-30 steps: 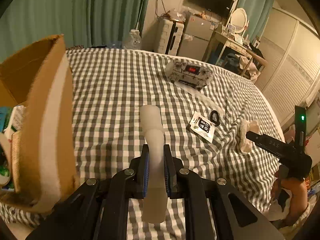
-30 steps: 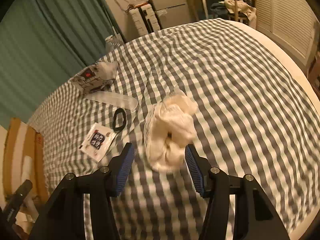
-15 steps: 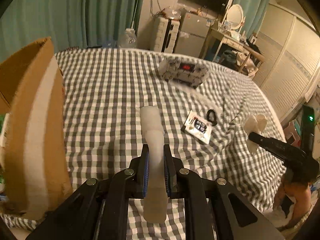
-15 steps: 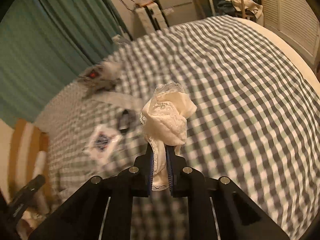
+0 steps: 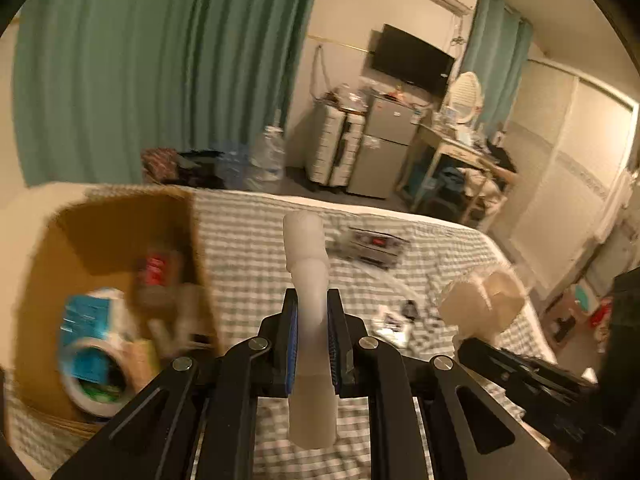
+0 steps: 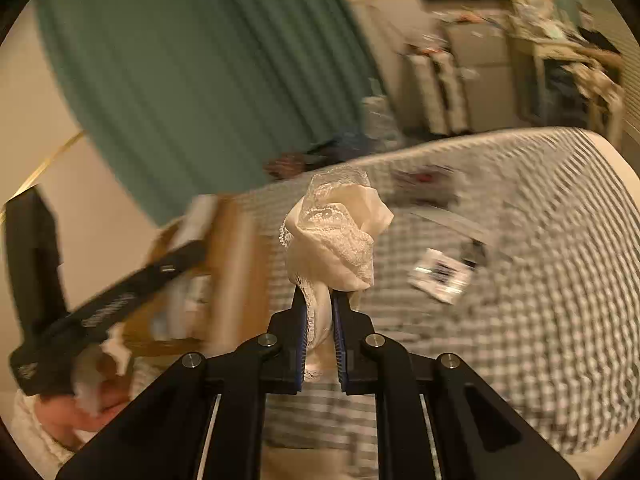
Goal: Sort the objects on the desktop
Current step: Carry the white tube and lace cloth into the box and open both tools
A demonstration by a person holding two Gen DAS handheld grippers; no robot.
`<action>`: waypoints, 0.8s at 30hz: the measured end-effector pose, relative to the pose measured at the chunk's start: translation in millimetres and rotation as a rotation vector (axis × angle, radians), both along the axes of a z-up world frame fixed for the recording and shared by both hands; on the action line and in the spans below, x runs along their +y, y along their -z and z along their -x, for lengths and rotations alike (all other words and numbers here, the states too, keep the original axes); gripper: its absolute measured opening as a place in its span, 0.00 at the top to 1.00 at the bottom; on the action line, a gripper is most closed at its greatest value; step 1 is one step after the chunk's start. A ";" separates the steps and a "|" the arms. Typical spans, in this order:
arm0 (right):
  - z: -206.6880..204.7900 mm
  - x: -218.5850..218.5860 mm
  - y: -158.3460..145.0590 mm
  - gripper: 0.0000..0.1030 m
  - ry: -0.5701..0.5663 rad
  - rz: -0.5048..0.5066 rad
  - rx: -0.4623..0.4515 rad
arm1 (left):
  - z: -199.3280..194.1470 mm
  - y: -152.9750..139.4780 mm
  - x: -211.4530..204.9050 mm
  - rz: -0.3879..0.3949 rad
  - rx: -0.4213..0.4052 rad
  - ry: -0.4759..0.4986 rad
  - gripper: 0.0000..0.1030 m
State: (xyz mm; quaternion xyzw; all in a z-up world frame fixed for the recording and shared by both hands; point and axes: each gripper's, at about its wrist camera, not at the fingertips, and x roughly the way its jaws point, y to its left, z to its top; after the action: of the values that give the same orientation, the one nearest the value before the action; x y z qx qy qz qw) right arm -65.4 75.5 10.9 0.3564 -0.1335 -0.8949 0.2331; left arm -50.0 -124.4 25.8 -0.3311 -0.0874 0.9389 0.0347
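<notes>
My left gripper is shut on a white plastic tube-shaped bottle and holds it in the air, just right of an open cardboard box. My right gripper is shut on a cream lace cloth and holds it above the checked bed; the cloth also shows in the left wrist view. The box shows in the right wrist view to the left, partly behind the left gripper's black body.
The box holds a red-labelled bottle, a tape roll and a blue-and-white pack. On the checked bedspread lie a patterned case, a small printed packet, a black ring and a clear strip.
Both grippers have lifted and swung left toward the box with their loads. The box's inside has come into the left wrist view. One second ago the right gripper was open around the cloth.
</notes>
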 end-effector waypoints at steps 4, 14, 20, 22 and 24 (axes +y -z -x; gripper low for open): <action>0.0 -72.9 -18.2 0.89 -0.136 -0.017 0.026 | -10.7 -9.6 -41.6 -0.015 0.004 -0.104 0.88; 4.8 -165.1 10.9 0.86 -0.272 -0.143 -0.031 | -19.0 29.9 -136.2 0.001 -0.101 -0.244 0.86; 12.5 -160.9 3.9 0.16 -0.147 -0.189 0.057 | -21.4 42.7 -147.3 0.072 -0.137 -0.350 0.09; 16.0 -146.9 -1.4 0.16 -0.126 -0.169 0.070 | -22.3 39.2 -143.1 0.091 -0.102 -0.344 0.08; 17.2 -132.0 -6.1 0.16 -0.090 -0.165 0.086 | -23.5 37.8 -135.7 0.117 -0.111 -0.347 0.08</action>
State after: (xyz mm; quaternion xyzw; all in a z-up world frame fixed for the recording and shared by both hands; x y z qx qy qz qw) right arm -82.7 -56.5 17.0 0.3415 -0.0329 -0.9059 0.2482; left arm -26.5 -260.1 -12.1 -0.3639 -0.0901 0.9145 -0.1522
